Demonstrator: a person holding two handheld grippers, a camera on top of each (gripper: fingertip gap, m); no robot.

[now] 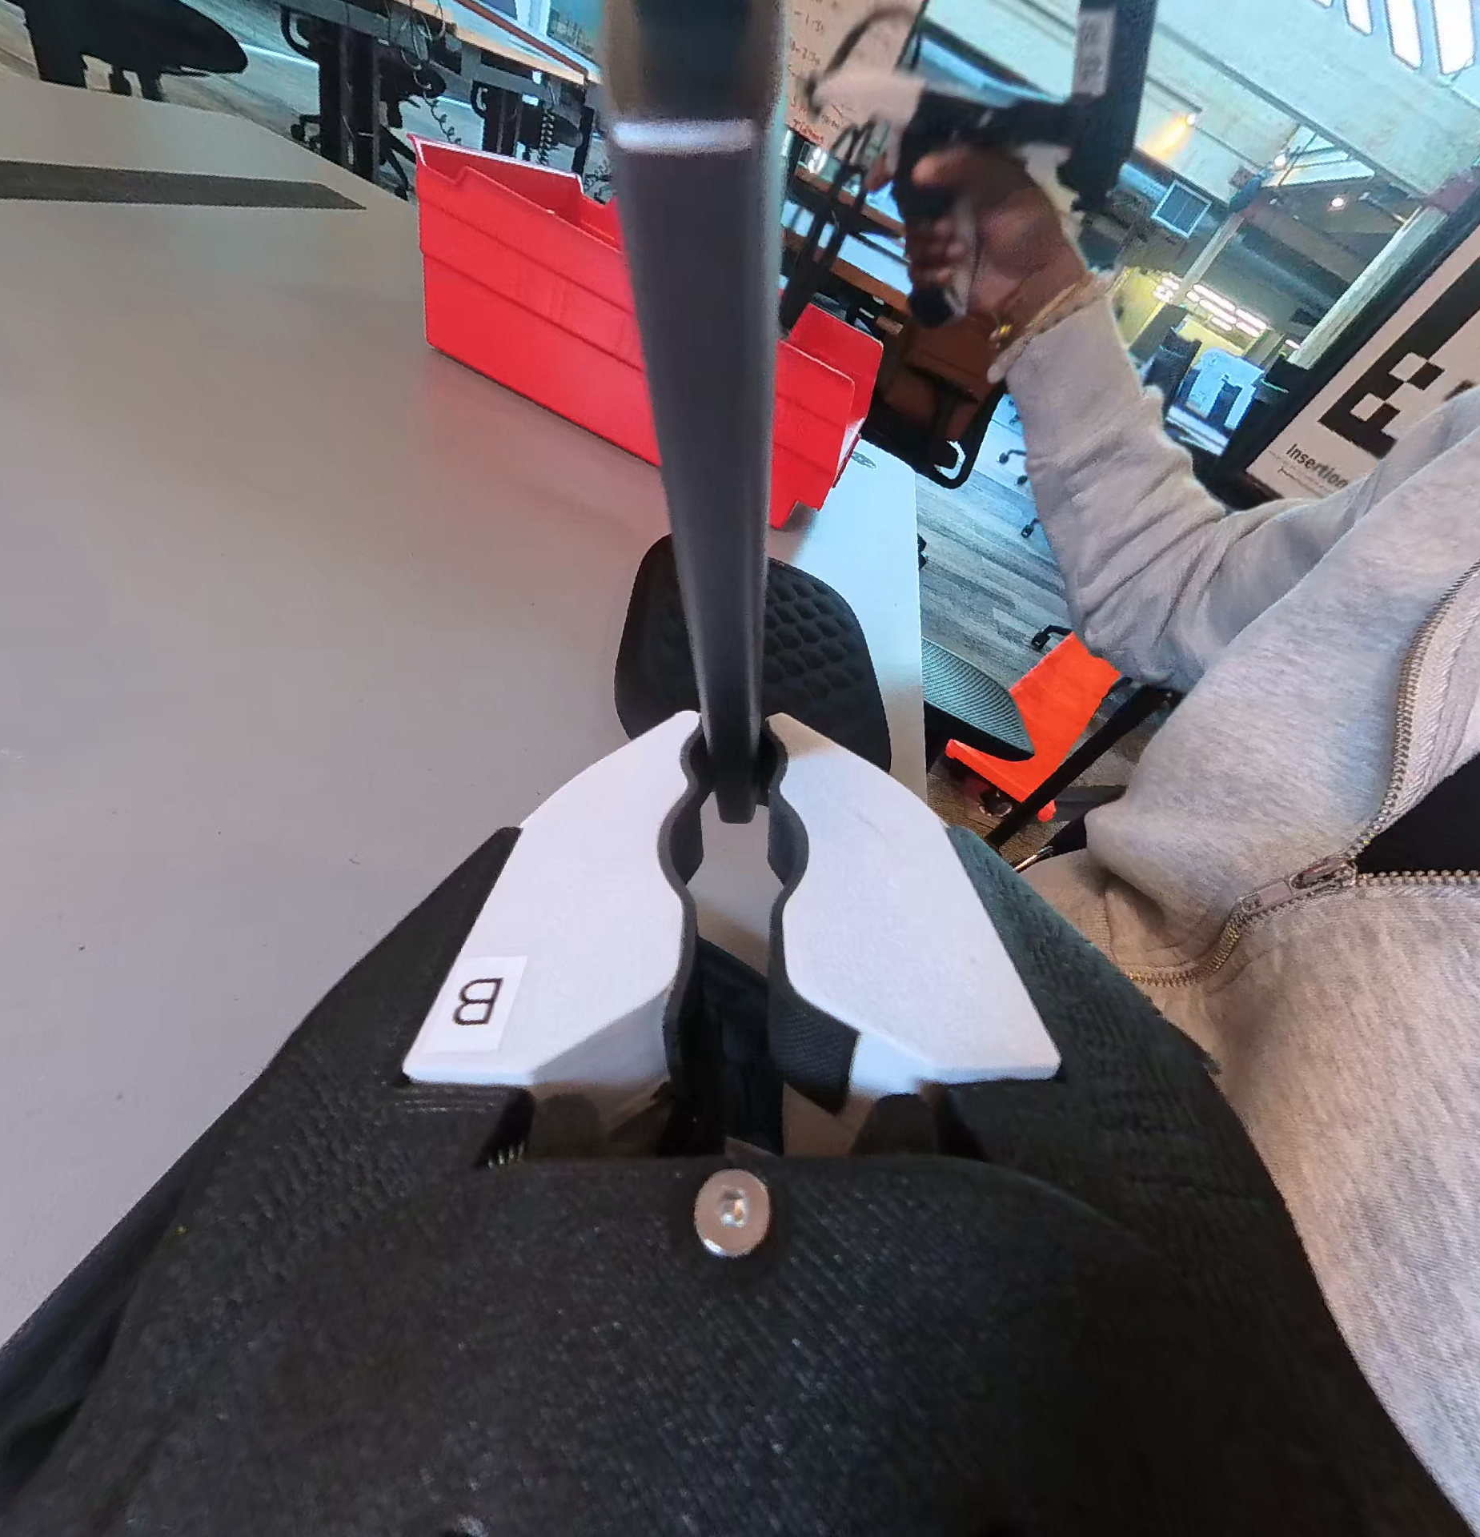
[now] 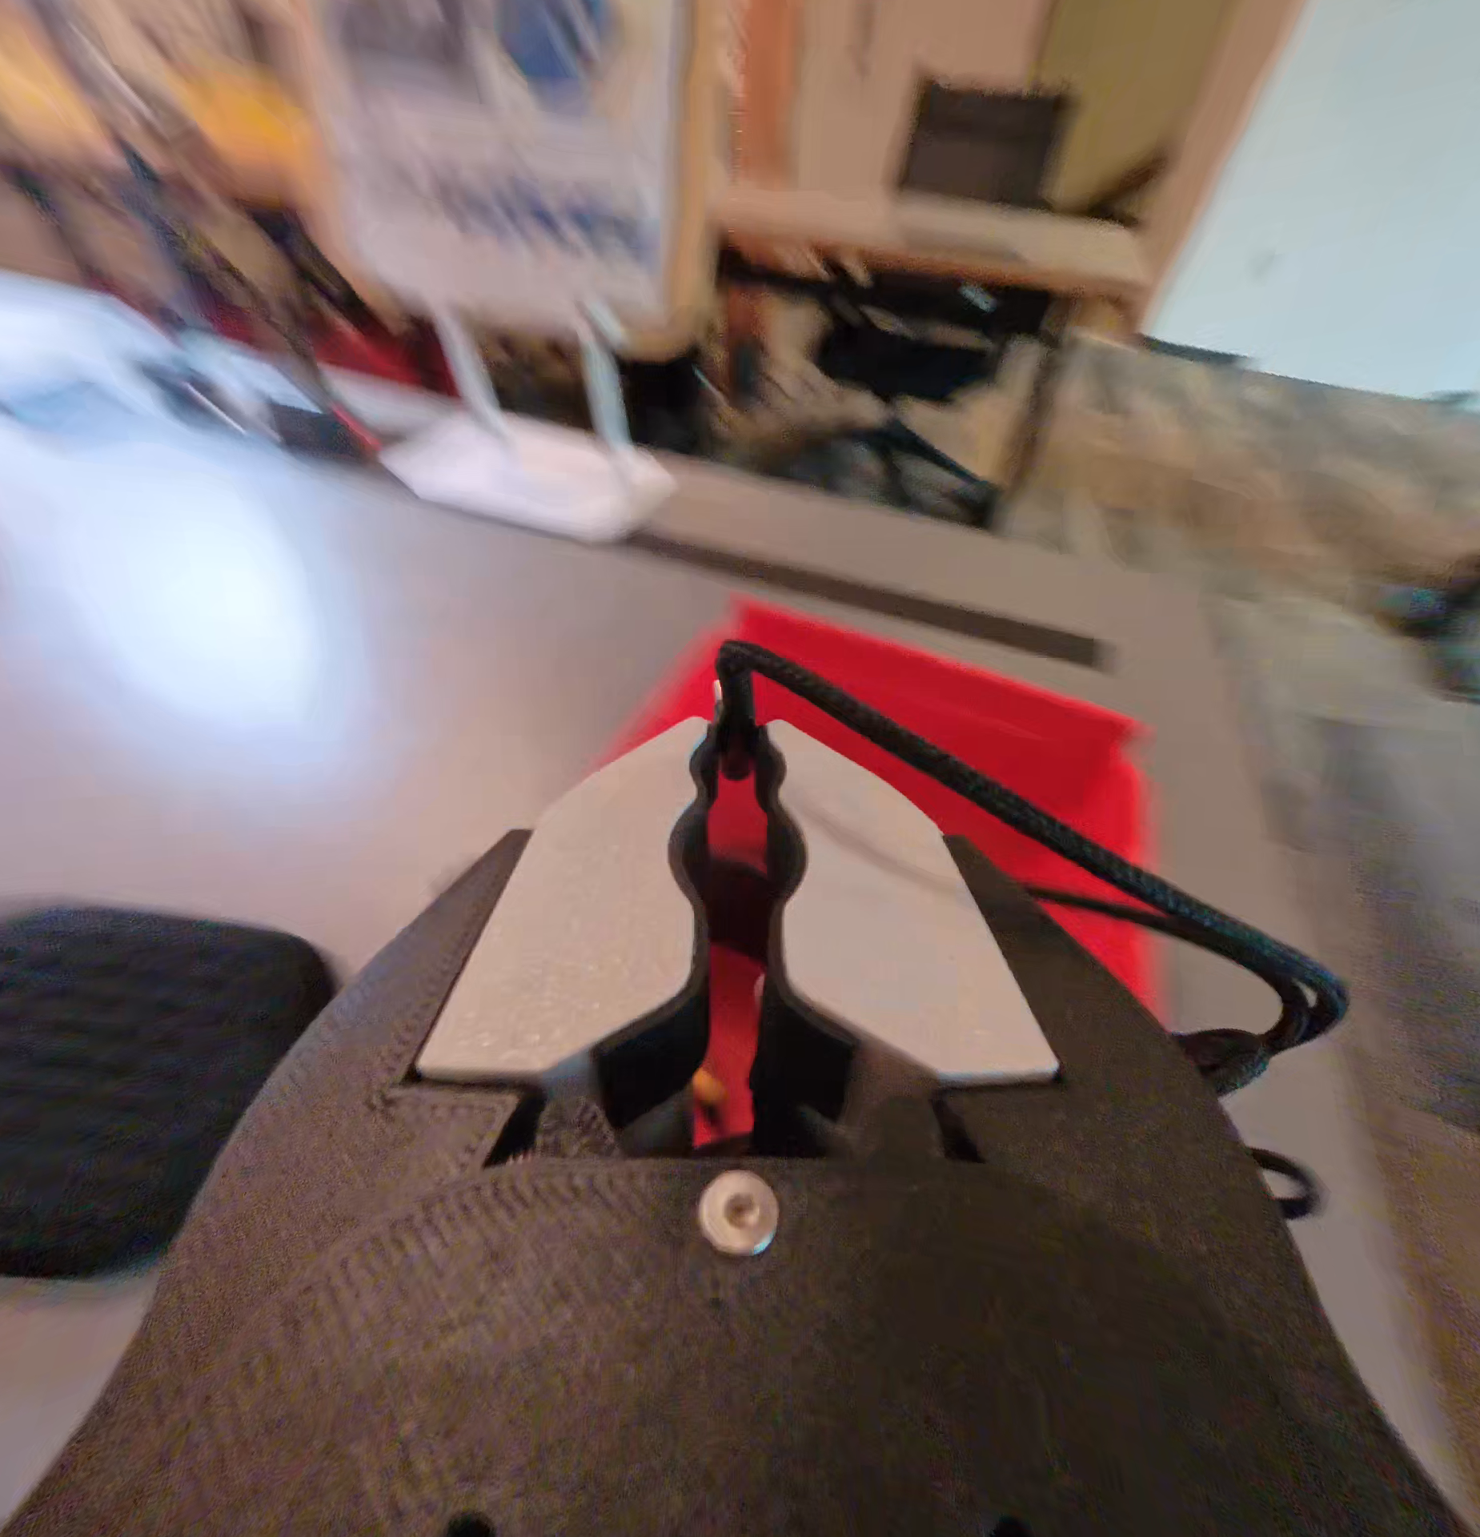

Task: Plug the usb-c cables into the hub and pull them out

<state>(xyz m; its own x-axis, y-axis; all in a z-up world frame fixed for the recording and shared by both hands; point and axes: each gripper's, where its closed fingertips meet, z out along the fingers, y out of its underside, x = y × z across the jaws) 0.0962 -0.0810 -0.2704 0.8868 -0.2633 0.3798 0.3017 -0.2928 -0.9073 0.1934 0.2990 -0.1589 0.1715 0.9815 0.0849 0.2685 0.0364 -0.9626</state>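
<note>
My left gripper (image 1: 732, 753) is shut on the end of a long dark grey hub (image 1: 703, 399), which sticks up and away from the fingertips above the grey table. My right gripper (image 2: 736, 732) is shut on the plug end of a black braided usb-c cable (image 2: 1011, 819); the cable loops out to the right and hangs down past the gripper body. The right gripper also shows blurred in the left wrist view (image 1: 1002, 108), held high by a hand in a grey sleeve, well apart from the hub. The right wrist view is motion-blurred.
A red plastic bin (image 1: 537, 299) stands on the grey table (image 1: 221, 541) behind the hub; it also shows below the right gripper (image 2: 969, 724). A black mesh chair (image 1: 803, 640) stands at the table's edge, and its back shows at lower left (image 2: 112, 1081). A person in a grey hoodie (image 1: 1302, 748) is at right.
</note>
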